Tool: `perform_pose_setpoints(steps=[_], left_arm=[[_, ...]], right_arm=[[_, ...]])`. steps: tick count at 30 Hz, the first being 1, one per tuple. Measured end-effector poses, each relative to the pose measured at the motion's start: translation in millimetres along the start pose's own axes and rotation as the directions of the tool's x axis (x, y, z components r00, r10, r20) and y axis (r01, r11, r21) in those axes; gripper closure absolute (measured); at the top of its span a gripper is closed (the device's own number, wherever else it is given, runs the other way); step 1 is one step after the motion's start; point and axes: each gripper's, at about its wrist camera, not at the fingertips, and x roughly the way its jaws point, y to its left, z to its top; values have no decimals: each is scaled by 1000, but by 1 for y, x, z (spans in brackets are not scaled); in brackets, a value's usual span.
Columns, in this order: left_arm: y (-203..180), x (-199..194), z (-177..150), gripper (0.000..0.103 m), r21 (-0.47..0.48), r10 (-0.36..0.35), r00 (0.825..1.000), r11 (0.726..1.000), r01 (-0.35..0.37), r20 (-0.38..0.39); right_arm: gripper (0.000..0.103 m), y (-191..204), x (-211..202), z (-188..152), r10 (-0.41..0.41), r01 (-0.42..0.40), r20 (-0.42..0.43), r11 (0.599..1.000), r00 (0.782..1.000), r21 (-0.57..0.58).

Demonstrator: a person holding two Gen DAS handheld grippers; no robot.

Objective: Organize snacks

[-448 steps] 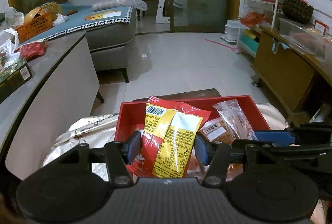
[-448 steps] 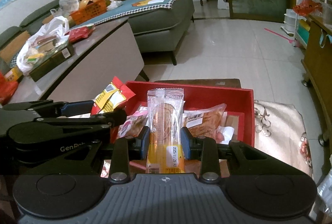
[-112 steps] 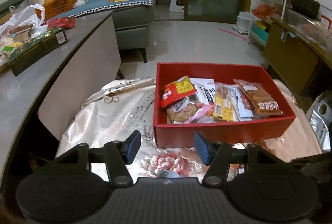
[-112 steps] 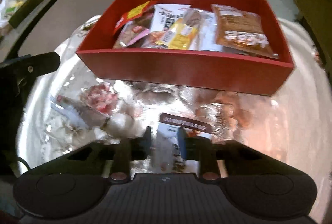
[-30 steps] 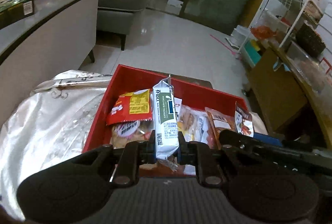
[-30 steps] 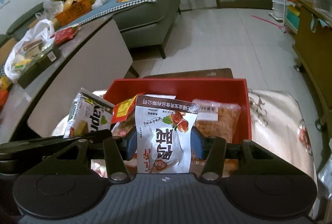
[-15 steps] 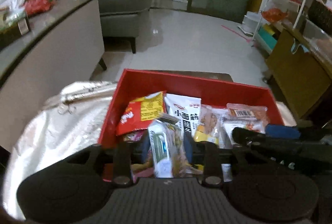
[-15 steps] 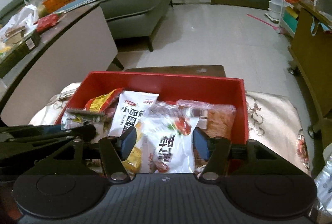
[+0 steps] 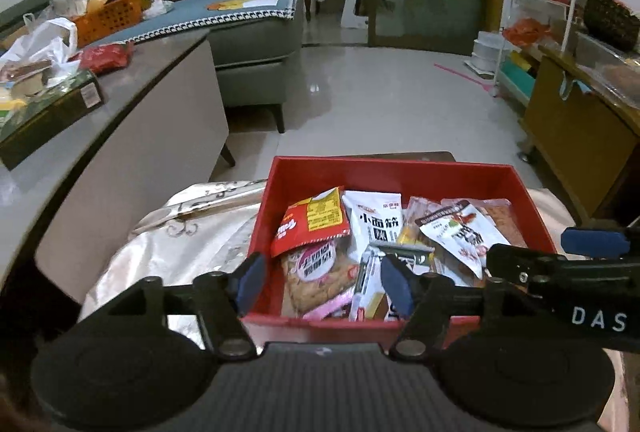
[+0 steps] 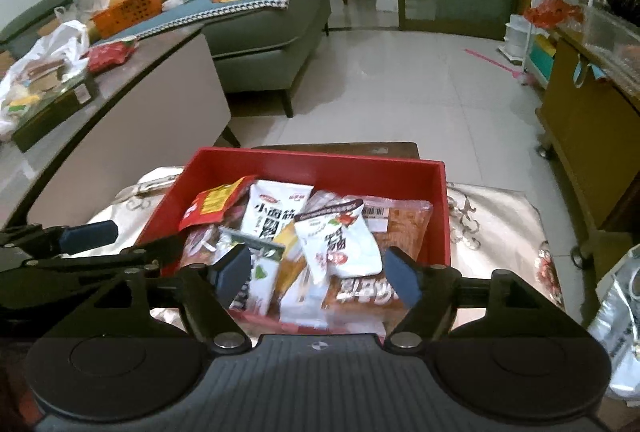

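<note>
A red box [image 9: 384, 170] [image 10: 320, 162] on a pale patterned cloth holds several snack packets. My left gripper [image 9: 324, 282] is open and empty above the box's near left part. A green-and-white wafer packet [image 9: 370, 280] [image 10: 256, 272] lies in the box just beyond it. My right gripper [image 10: 316, 272] is open and empty above the box's near edge. A white packet with red print [image 10: 340, 240] [image 9: 456, 232] lies on the pile beyond it. The right gripper's arm shows at the right of the left wrist view, and the left one at the left of the right wrist view.
A grey counter [image 9: 120, 92] with a dark box and bags runs along the left. A sofa [image 9: 256, 32] stands behind. A wooden cabinet [image 9: 576, 128] and wire shelves stand on the right. A silver bag [image 10: 616, 312] lies at the right of the cloth [image 10: 492, 232].
Both grippers have opened wide. The wafer packet dropped from the left one and the white packet from the right one; both now lie in the box.
</note>
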Motion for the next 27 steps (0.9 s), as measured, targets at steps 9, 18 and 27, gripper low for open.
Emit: perform_pose_setpoints(steps=[9, 18, 27], left_arm=[[3, -43, -25, 29, 19, 6, 999, 1000, -7, 44], [-2, -72, -58, 24, 54, 13, 1000, 998, -15, 26], [-2, -90, -83, 19, 63, -10, 1000, 998, 9, 11]], right_arm=[[22, 14, -44, -29, -19, 19, 20, 1000, 1000, -9], [20, 19, -70, -64, -34, 34, -11, 999, 999, -7], [17, 18, -88, -93, -44, 44, -37, 999, 998, 10]])
